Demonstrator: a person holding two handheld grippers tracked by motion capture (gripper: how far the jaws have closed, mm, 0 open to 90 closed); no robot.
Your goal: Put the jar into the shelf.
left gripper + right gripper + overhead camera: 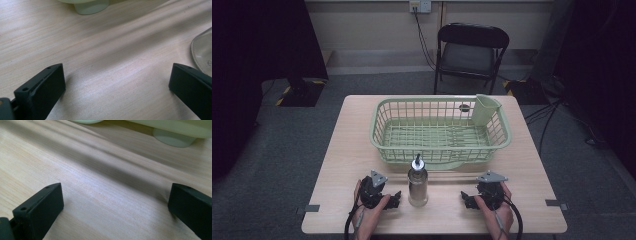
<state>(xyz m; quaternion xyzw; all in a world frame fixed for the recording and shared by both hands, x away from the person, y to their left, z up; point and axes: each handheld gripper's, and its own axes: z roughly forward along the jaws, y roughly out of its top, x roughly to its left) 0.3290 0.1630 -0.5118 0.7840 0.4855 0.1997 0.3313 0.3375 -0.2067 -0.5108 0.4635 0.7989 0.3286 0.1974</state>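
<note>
High view: 1 bottle (417,181), 1 basket (382,131).

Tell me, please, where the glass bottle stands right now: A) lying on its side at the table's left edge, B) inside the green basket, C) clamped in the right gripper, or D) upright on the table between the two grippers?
D: the high view shows the bottle upright on the table, in front of the green basket, between the left gripper and the right gripper, both open and apart from it.

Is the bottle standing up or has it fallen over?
Standing up: the bottle sits on its base on the table, spout pointing up.
</note>
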